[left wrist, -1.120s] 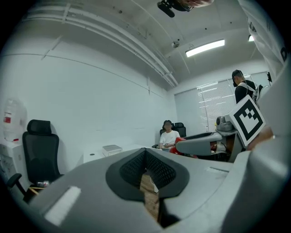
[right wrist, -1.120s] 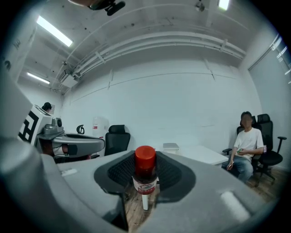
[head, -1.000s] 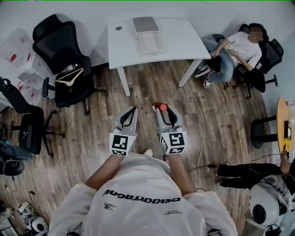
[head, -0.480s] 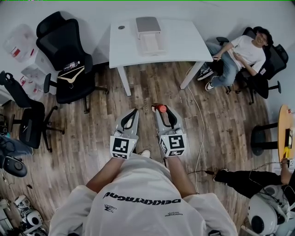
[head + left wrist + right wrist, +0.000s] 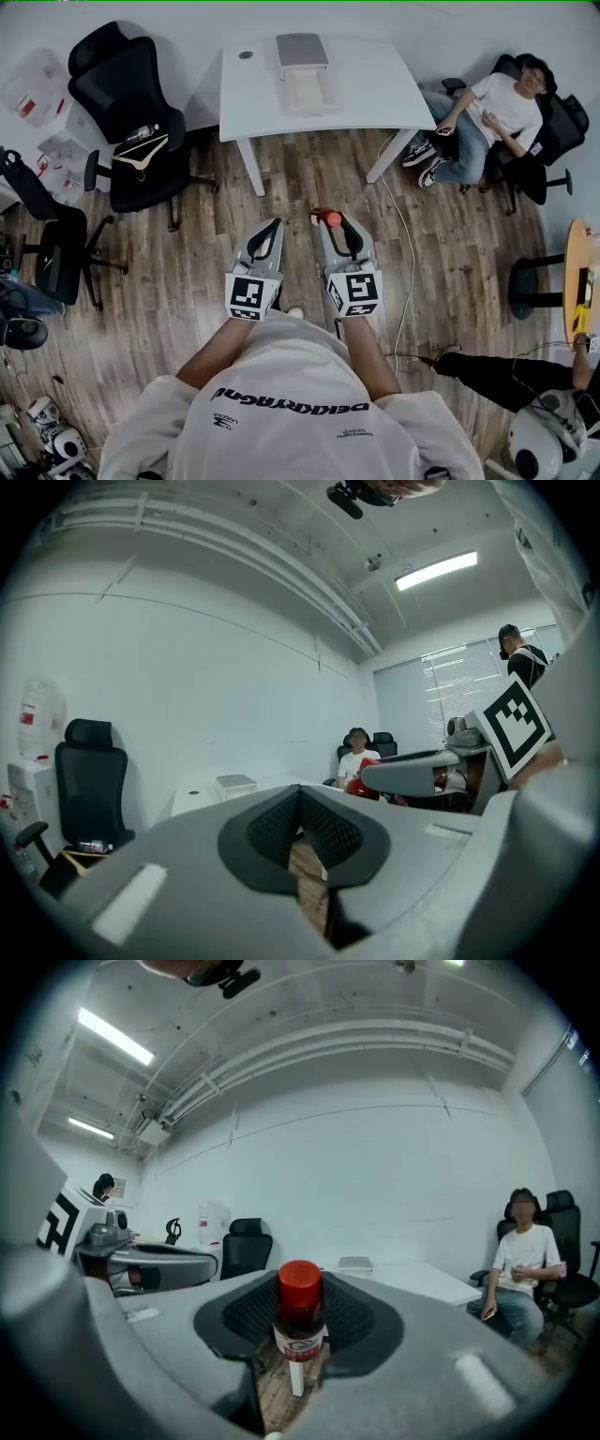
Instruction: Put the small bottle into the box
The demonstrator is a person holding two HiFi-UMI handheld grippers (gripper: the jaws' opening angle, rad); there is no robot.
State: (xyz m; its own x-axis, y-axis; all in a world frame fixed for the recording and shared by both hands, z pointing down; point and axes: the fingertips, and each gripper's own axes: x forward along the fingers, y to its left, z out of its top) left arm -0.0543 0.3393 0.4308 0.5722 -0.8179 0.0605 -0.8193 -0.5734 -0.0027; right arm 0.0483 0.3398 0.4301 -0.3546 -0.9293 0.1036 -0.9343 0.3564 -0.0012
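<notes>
The small bottle (image 5: 331,219), clear with a red cap, stands upright between the pads of my right gripper (image 5: 329,218), which is shut on it. In the right gripper view the bottle (image 5: 300,1296) fills the middle of the right gripper (image 5: 301,1324). My left gripper (image 5: 275,224) is beside it at the same height over the wood floor, its tips together and holding nothing; its pads (image 5: 328,829) meet at the tip. The box (image 5: 304,67), grey lid folded back, lies open on the white table (image 5: 375,89) ahead, well beyond both grippers.
A black office chair (image 5: 141,141) with a hanger on it stands left of the table, another chair (image 5: 52,248) further left. A person sits at the right (image 5: 487,103). A white cable (image 5: 410,253) runs across the floor on the right. A round table edge (image 5: 577,267) is at the far right.
Both grippers have moved a little forward toward the table, side by side. The bottle stays in the right gripper's grip.
</notes>
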